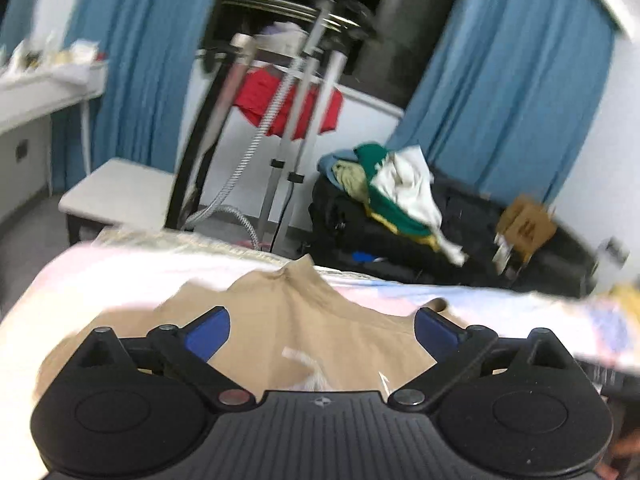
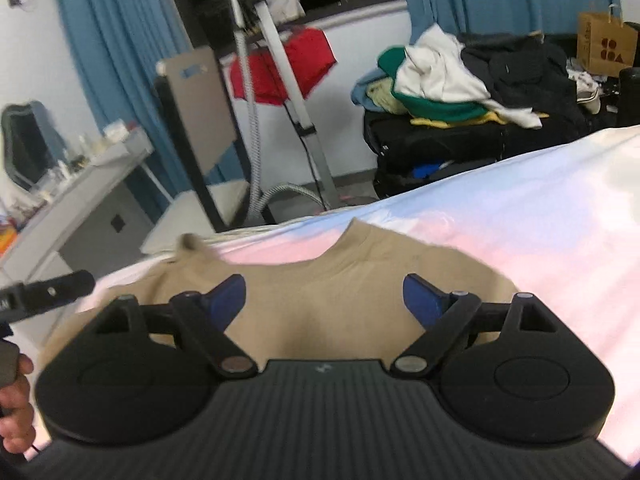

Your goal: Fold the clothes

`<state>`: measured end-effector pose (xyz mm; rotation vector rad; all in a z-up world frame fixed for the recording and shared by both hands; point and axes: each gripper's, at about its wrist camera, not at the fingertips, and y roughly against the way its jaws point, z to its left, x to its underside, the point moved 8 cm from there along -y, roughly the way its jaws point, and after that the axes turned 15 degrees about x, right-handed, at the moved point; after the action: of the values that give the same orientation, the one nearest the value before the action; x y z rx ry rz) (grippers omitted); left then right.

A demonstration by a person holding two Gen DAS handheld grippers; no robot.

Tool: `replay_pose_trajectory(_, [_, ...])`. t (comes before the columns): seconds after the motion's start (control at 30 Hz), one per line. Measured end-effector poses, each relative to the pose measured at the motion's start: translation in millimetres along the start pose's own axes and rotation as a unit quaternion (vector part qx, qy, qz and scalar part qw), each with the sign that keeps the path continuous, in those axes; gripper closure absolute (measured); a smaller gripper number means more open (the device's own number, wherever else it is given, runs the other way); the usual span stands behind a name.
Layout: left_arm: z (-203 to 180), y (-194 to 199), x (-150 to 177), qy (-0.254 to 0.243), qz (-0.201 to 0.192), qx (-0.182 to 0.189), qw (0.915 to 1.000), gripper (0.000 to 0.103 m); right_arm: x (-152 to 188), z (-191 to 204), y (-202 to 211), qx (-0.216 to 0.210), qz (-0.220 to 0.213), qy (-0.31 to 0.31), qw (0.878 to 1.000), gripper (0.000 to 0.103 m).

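Note:
A tan garment (image 1: pixel 304 320) lies on a pale pink and white bed sheet (image 1: pixel 120 272). In the left wrist view its fabric rises to a small peak at the far edge, with a white label near the gripper body. My left gripper (image 1: pixel 322 330) is open above it, holding nothing. In the right wrist view the tan garment (image 2: pixel 340 280) lies flatter on the sheet (image 2: pixel 520 220). My right gripper (image 2: pixel 324 298) is open just above it, empty. The left gripper's black side (image 2: pixel 48 288) shows at the left edge.
Beyond the bed stand a garment steamer (image 2: pixel 276 80) with a red cloth (image 2: pixel 280 68), a heap of mixed clothes (image 2: pixel 440 76) on black luggage, blue curtains (image 2: pixel 120 40), a white desk (image 2: pixel 80 176) at left and a brown paper bag (image 2: pixel 604 44).

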<state>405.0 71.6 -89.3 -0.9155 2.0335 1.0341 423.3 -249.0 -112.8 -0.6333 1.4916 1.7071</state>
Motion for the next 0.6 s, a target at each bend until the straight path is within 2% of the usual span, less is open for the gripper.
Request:
replay_pose_trajectory(0.1, [23.3,63.9,13.2,0.077,-0.047,0.004,0.9959,0.003,28.9,-6.6,59.1,-0.004,-0.017,-0.016,1.0,0.016])
replay_pose_trajectory(0.13, [33.5,85.2,18.8,0.105,-0.064,0.004,0.9924,0.003,41.4,-10.0,77.5,-0.007,-0.02,-0.026,0.999,0.016])
replay_pose_trajectory(0.2, [61.3,121.7,34.5,0.174,-0.101,-0.004,0.9795,0.003,66.3,-17.1,110.3,-0.014,-0.022,-0.049,0.998,0.02])
replay_pose_trajectory(0.23, [74.8,132.8,43.8,0.208,-0.111,-0.007,0.9718,0.004,78.6,-21.0,124.4,-0.016,-0.022,-0.062,0.998,0.031])
replay_pose_trajectory(0.3, [100.1,150.4,62.3,0.267,-0.127,-0.012,0.9554,0.006,104.7,-31.2,146.2,-0.013,-0.006,-0.092,0.996,0.044])
replay_pose_trajectory(0.33, [111.9,156.9,71.5,0.291,-0.132,-0.014,0.9474,0.009,114.2,-34.6,152.9,-0.013,0.004,-0.103,0.995,0.063])
replay_pose_trajectory(0.37, [120.6,160.7,78.5,0.307,-0.139,-0.019,0.9413,0.011,120.0,-37.3,157.5,-0.014,0.01,-0.113,0.993,0.076])
replay_pose_trajectory(0.43, [137.8,161.9,90.8,0.336,-0.144,-0.029,0.9306,0.016,127.7,-41.6,163.4,-0.016,0.014,-0.126,0.992,0.077])
replay_pose_trajectory(0.6, [175.7,137.9,109.9,0.376,-0.143,-0.055,0.914,0.046,137.5,-42.4,143.5,-0.019,0.019,-0.129,0.991,0.078])
